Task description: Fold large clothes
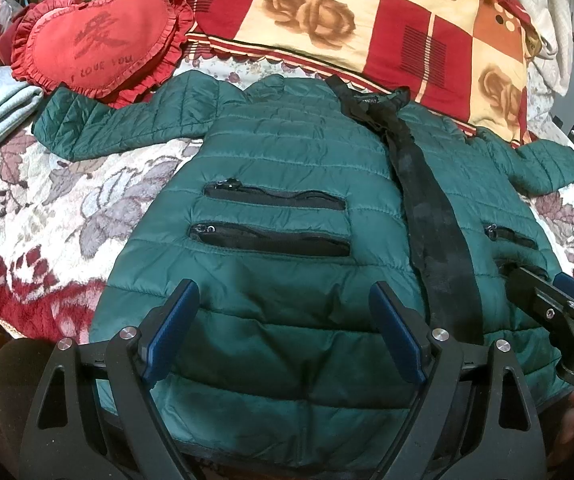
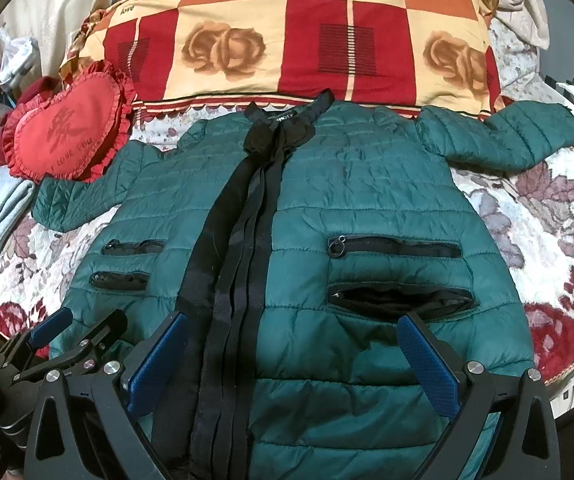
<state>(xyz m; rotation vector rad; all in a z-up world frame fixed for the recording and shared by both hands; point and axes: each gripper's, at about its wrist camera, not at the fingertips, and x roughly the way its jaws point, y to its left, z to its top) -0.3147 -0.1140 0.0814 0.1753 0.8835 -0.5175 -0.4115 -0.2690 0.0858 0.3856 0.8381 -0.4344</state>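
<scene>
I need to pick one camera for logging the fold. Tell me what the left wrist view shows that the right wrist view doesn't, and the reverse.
Only the left wrist view: the left claw seen from behind, open over the jacket's lower front, left of the zipper.

Only the right wrist view: the right claw, open, straddling the black zipper strip, and a gaping lower pocket.

Both: the green quilted jacket spread flat, sleeves out, the red heart pillow, the rose-print quilt, the floral blanket.
</scene>
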